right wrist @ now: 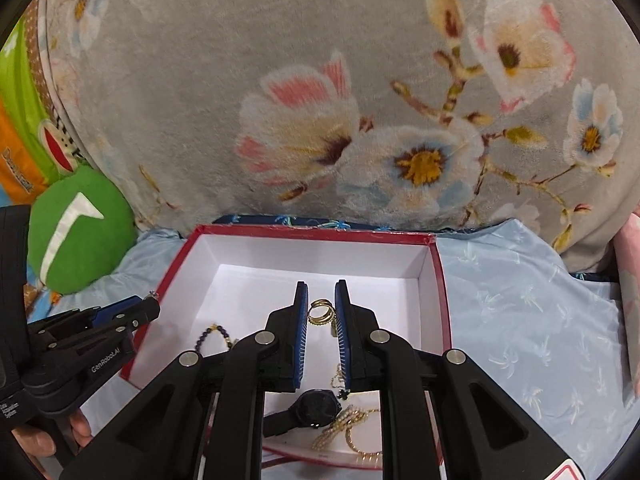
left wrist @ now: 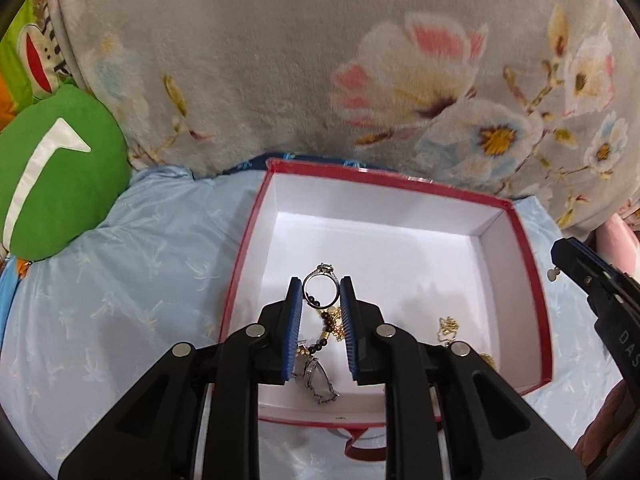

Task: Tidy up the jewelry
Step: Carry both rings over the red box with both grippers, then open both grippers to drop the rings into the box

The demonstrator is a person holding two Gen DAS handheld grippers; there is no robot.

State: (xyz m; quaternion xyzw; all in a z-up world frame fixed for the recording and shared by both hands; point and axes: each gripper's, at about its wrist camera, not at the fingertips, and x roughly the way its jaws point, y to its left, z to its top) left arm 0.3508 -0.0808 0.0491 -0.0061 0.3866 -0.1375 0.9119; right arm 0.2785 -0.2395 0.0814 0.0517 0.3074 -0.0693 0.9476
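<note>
The left gripper [left wrist: 320, 292] had its two blue fingers [left wrist: 294, 312] pinched on a silver ring [left wrist: 319, 289], held up on its edge over the box. The right gripper [right wrist: 321, 314] had its fingers pinched on a gold coil ring [right wrist: 319, 311] in the same way. Both rings hung above the red box [left wrist: 538, 300] with white insides, so I think this was the putting-in step: each ring had been carried to the box and was not yet let go.

Down in the box lay a dark bead string [left wrist: 322, 334], a thin gold chain [left wrist: 448, 326], a black watch [right wrist: 316, 406] and a pearl bracelet [right wrist: 340, 424], all near the front wall. The back half of the box floor was bare.

Next, I think each gripper needed to go lower over a bare bit of floor and let its fingers part gently, so the rings would not land on the chains and get tangled.

The box sat on a bed with a light blue sheet [right wrist: 520, 312]. Behind it was a big grey blanket with flowers [left wrist: 280, 60]. A green cushion [left wrist: 60, 168] sat off to the left.
</note>
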